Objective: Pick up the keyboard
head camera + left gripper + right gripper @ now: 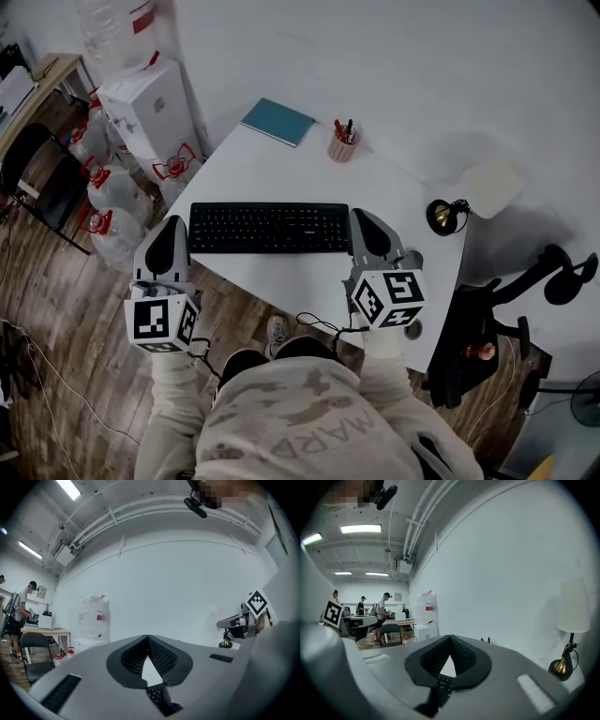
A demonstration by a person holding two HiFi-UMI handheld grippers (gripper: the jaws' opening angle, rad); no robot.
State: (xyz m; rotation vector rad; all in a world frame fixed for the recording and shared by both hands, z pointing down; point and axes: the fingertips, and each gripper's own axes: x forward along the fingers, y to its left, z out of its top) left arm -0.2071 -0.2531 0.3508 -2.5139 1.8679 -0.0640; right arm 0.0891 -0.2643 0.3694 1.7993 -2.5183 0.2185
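Black rectangular keyboard point(269, 228) on smooth white table point(281, 173)

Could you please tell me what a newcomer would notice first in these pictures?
The black keyboard lying across the white table in the head view, with the left gripper and right gripper, both shut, at its two ends. Next, the teal notebook and pen cup near the table's far edge.
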